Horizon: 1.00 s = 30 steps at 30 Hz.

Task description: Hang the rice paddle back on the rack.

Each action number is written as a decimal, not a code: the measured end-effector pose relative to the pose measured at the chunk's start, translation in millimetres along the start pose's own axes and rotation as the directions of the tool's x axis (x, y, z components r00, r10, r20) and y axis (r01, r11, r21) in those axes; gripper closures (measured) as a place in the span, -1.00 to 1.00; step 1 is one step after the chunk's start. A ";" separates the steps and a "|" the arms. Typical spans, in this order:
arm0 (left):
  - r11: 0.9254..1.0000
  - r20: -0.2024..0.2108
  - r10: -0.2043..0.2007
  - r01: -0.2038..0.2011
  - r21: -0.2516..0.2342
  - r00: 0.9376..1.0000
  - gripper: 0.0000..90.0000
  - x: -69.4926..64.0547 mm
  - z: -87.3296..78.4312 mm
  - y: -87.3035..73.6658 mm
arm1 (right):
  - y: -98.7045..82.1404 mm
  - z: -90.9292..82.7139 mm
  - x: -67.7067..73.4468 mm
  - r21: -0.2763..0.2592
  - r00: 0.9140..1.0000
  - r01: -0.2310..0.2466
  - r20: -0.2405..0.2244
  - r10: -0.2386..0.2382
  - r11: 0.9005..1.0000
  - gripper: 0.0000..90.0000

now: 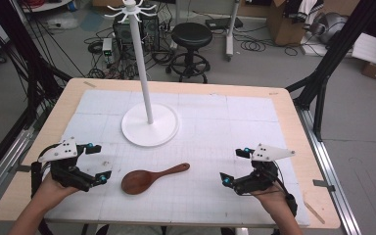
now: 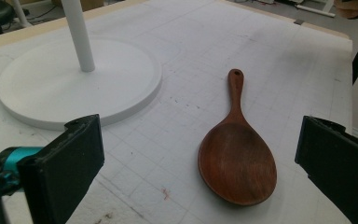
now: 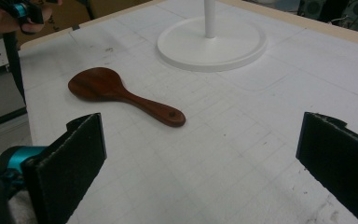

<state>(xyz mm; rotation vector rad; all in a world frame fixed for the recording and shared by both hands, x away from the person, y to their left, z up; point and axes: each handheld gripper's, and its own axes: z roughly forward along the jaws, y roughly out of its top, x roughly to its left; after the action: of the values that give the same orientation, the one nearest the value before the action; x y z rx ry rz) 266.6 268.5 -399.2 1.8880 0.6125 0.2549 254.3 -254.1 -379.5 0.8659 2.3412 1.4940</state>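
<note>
Nearest the high camera, the person's forearms come in at the near edge of the worktop (image 1: 293, 112), each hand holding a claw. Left claw (image 1: 97, 164) sits at the near left with its jaws spread wide and nothing between them; right claw (image 1: 235, 166) sits at the near right, likewise gaping and empty. Between them, near the left claw, the wooden spoon (image 1: 152, 178) lies flat on the white gridded mat (image 1: 235, 127), bowl toward the near left, handle pointing to the far right, with a small hole at the handle's end. Beyond it, toward the far side, stands the white rack (image 1: 149, 120): a round base, a thin upright pole and a ring of small hooks at the top.

Judging from this layout, the likely job is hanging the spoon on a hook by its hole, and several things could spoil that. Because the spoon lies flat, a claw coming straight down may scrape the mat or pinch only the edge, so the smooth wood could skid away. Gripping the broad rounded bowl looks risky, since it may slip or swivel between the pads. Gripping the handle tip would cover the hole and leave nothing to thread. Tall and thin, the pole could rock or tip if a claw or the spoon knocks it. Small hooks and a small hole leave little room for aiming, so the spoon might miss and drop
</note>
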 end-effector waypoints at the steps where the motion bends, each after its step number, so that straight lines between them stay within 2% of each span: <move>1: 1.000 0.000 -0.001 0.001 0.000 1.000 -0.96 0.2 0.5 -0.1 | 0.0 0.0 0.0 0.000 1.000 0.000 0.000 0.000 1.000 -0.99; 4: 0.999 -0.011 0.029 -0.029 -0.017 1.000 -0.96 -1.2 -0.6 0.0 | -1.0 -0.9 0.1 0.004 1.000 -0.006 0.000 0.006 1.000 -0.99; 9: 0.998 -0.016 0.036 -0.037 -0.058 0.999 -0.96 -2.2 -1.4 1.4 | -1.6 -1.8 -0.4 0.001 1.000 0.004 0.000 -0.004 1.000 -0.99; 10: 0.999 -0.009 0.018 -0.018 -0.048 1.000 -0.96 -1.8 -0.4 2.7 | -1.1 -2.8 0.0 0.003 1.000 -0.001 0.002 0.001 1.000 -0.99; 13: 0.999 -0.007 0.012 -0.012 -0.037 1.000 -0.96 -1.7 0.5 4.0 | -0.7 -3.8 -0.2 0.000 1.000 0.001 0.000 -0.001 1.000 -0.99; 17: 1.000 -0.008 0.004 -0.004 0.003 1.000 -0.96 -3.3 3.0 9.9 | -1.0 -4.9 -1.6 0.000 1.000 0.001 0.000 -0.001 1.000 -0.99; 24: 0.998 -0.032 0.030 -0.028 0.062 0.999 -0.96 -6.8 9.6 16.8 | -0.1 -5.5 -3.0 -0.002 1.000 0.001 0.000 -0.001 1.000 -0.99; 28: 0.997 -0.019 0.023 -0.022 0.078 1.000 -0.96 -5.7 13.5 19.0 | -0.2 -5.5 -2.7 -0.001 1.000 0.005 -0.002 -0.005 1.000 -0.99; 30: 0.994 -0.014 0.038 -0.036 0.106 0.999 -0.96 -5.1 16.4 21.9 | -0.7 -5.2 -3.1 0.004 1.000 0.005 -0.006 -0.005 1.000 -0.99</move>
<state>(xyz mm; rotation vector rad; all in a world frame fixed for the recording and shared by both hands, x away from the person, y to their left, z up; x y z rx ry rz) 276.1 246.5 -385.2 2.0024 0.6126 0.2662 254.0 -260.1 -378.1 0.8576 2.3499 1.4925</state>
